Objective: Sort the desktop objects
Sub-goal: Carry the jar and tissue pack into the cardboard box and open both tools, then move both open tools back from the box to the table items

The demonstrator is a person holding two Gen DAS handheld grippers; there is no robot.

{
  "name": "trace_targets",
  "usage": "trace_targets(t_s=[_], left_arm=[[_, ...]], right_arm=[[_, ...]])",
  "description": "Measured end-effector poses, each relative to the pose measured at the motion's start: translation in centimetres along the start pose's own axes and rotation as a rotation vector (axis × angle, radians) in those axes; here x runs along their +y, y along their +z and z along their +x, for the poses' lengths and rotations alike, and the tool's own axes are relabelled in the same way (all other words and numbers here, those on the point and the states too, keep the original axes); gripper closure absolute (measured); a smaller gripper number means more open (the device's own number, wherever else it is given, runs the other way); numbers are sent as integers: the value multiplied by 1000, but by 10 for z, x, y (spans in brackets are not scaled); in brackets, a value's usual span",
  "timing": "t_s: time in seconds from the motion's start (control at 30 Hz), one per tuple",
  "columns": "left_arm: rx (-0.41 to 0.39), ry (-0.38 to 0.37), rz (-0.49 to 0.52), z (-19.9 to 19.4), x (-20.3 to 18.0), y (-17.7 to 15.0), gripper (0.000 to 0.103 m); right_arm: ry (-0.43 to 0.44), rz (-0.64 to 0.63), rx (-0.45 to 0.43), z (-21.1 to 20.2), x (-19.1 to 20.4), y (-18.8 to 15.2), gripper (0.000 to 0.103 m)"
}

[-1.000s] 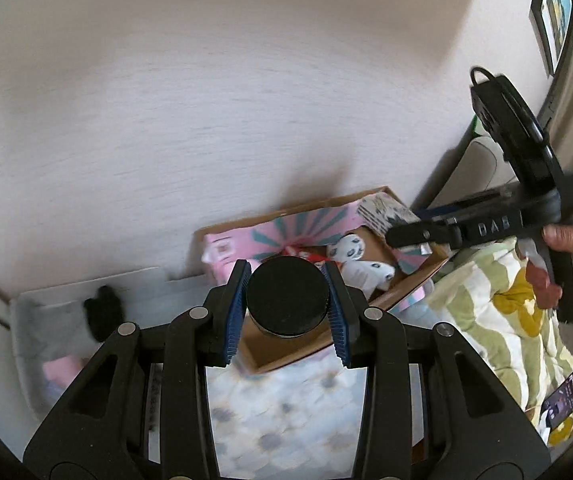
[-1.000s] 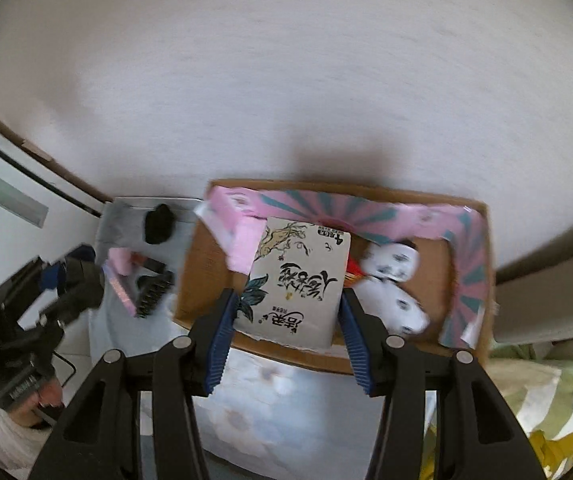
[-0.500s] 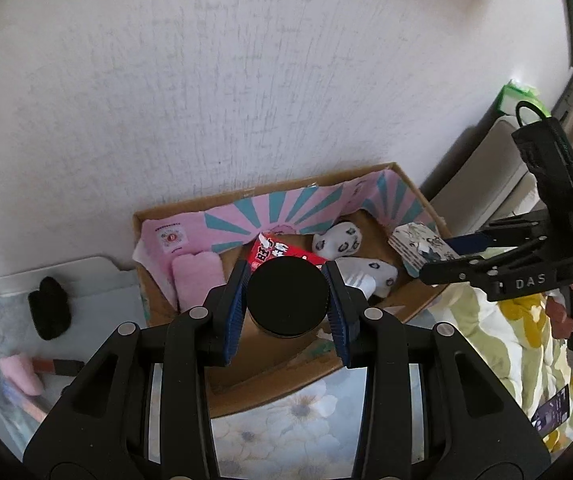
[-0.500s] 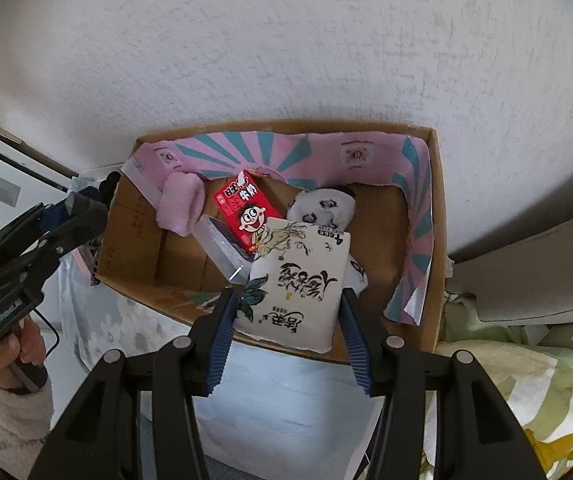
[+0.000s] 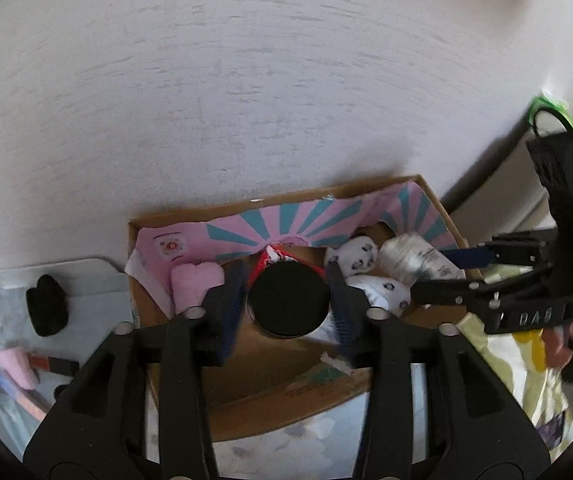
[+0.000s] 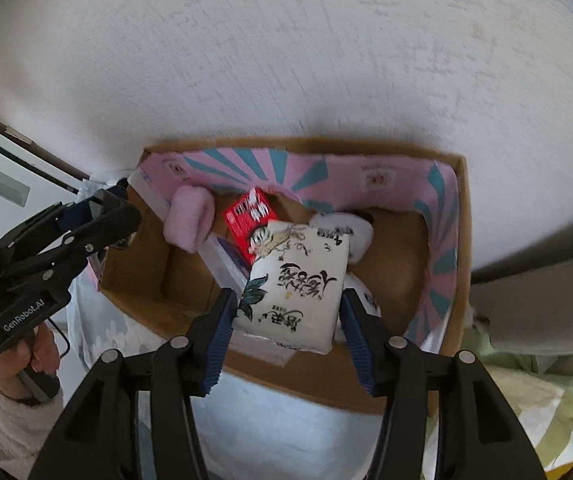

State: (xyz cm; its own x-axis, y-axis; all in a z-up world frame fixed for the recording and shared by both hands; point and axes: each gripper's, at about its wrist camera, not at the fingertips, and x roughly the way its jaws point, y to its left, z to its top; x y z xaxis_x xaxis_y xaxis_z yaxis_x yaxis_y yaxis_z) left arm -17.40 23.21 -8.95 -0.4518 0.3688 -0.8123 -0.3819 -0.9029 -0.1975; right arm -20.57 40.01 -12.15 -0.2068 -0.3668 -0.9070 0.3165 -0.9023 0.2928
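left wrist view: black-lidded jar (image 5: pixel 288 300) sits between the opening left gripper (image 5: pixel 288 314), pads clear, over the cardboard box (image 5: pixel 286 404).

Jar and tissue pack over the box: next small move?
Probably lift both claws clear. Left claw is opening with gaps beside the jar; right claw is opening around the tissue pack. Both sit inside the box.

A cardboard box (image 6: pixel 460 240) stands against the wall (image 6: pixel 286 60). In it a plush piece (image 6: pixel 188 220) lies at the left, a snack packet (image 6: pixel 246 216) just right of it, and a tissue pack (image 6: pixel 298 284) partly over the packet. Left of the box, a tray (image 5: pixel 86 276) holds a clip (image 5: pixel 46 306).
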Motion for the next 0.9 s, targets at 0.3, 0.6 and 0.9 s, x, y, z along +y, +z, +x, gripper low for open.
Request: trace_targets(t_s=[0.3,0.6,0.9], left_arm=[[-93,-22,-40,-42,24,12,0],[-151,-57,-69,-91,52,16,0],[-179,-47,-18,-147,70,11,0]], right_arm=[[29,34,-42,-15,-2,2,0],[-6,39,-149,-57,15,-3,0],[-21,41,-226,-79,53,-10,0]])
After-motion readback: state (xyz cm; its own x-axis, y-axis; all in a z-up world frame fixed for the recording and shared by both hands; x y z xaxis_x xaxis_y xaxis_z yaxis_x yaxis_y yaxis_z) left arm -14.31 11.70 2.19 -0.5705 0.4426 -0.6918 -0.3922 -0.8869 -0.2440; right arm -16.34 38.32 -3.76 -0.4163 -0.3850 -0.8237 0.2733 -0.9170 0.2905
